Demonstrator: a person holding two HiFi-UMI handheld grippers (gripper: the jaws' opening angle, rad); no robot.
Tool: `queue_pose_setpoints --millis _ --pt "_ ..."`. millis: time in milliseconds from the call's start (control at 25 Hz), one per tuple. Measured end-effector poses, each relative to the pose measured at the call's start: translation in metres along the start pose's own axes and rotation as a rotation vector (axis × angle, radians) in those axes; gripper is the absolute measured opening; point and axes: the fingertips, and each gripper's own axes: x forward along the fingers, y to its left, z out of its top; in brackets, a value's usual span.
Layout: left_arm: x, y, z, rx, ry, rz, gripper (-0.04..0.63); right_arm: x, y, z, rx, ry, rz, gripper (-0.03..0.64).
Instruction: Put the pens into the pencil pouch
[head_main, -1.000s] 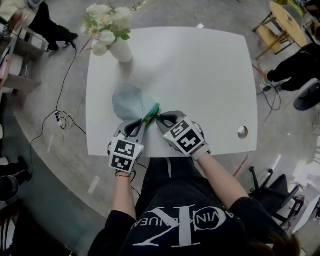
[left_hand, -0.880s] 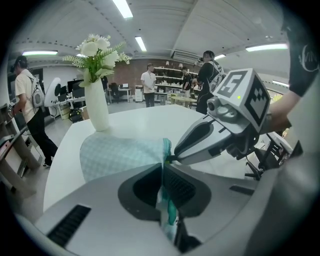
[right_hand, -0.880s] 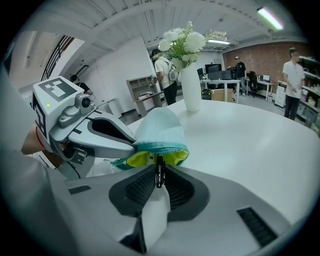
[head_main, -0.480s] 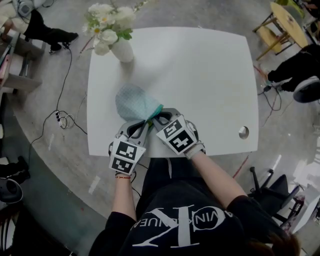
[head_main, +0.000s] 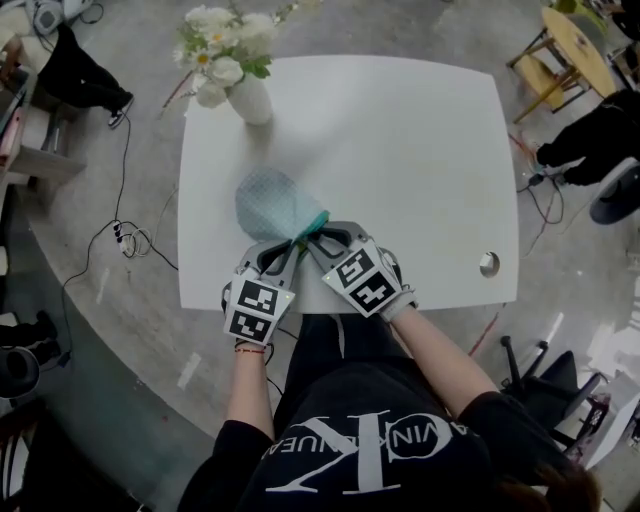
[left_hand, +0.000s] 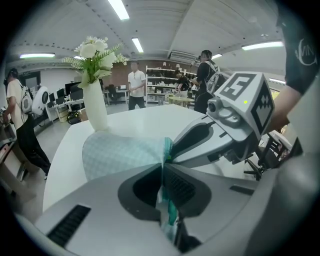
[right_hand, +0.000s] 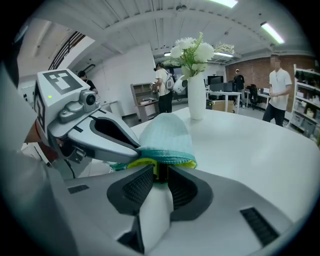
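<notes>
A light teal checked pencil pouch (head_main: 273, 203) lies on the white table (head_main: 400, 150), its mouth toward me. My left gripper (head_main: 295, 243) is shut on the pouch's teal rim (left_hand: 166, 197). From the right, my right gripper (head_main: 313, 238) meets the mouth, where the yellow-green lining (right_hand: 186, 161) shows. Its jaws have just been opening and now stand slightly apart. A dark slim thing (right_hand: 160, 172), probably a pen's end, sits between the tips; no other part of a pen shows. In the left gripper view the pouch (left_hand: 122, 155) bulges ahead, and the right gripper (left_hand: 172, 150) touches its edge.
A white vase of flowers (head_main: 250, 98) stands at the table's far left corner. A round hole (head_main: 488, 264) is in the near right corner. Cables (head_main: 125, 240) lie on the floor at left, and wooden furniture (head_main: 565, 50) stands at the far right. People stand in the background.
My right gripper has rolled a little and shifted slightly at the pouch's mouth. The left gripper and the pouch have kept their place.
</notes>
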Motion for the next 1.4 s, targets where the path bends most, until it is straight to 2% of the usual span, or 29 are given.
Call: queue_pose_setpoints --millis 200,360,440,560,640,760,960,1200,1400 --pt "-0.001 -0.002 0.0 -0.019 -0.022 -0.007 0.025 -0.018 0.001 -0.012 0.012 -0.002 -0.004 0.109" --pt "-0.006 -0.002 0.007 -0.121 -0.103 -0.043 0.093 -0.032 -0.006 -0.013 0.033 -0.023 -0.026 0.104" --pt "-0.01 0.001 0.011 -0.157 -0.139 -0.036 0.094 -0.039 -0.013 -0.01 0.036 -0.042 -0.042 0.092" --pt "-0.019 0.008 0.012 -0.162 -0.164 0.001 0.084 -0.052 -0.026 -0.003 0.04 -0.077 -0.077 0.046" --pt "-0.025 0.012 0.011 -0.16 -0.173 0.027 0.051 -0.06 -0.035 0.002 0.044 -0.095 -0.101 0.009" --pt "-0.036 0.02 0.013 -0.173 -0.21 0.07 0.018 -0.072 -0.044 0.01 0.046 -0.127 -0.114 0.009" --pt "-0.061 0.039 0.026 -0.216 -0.305 0.149 0.005 -0.09 -0.055 0.029 0.05 -0.198 -0.132 0.009" --pt "-0.092 0.061 0.039 -0.202 -0.373 0.254 0.005 -0.109 -0.058 0.056 0.03 -0.277 -0.138 0.009" --pt "-0.12 0.079 0.058 -0.216 -0.469 0.329 0.005 -0.124 -0.061 0.081 0.031 -0.346 -0.134 0.009"
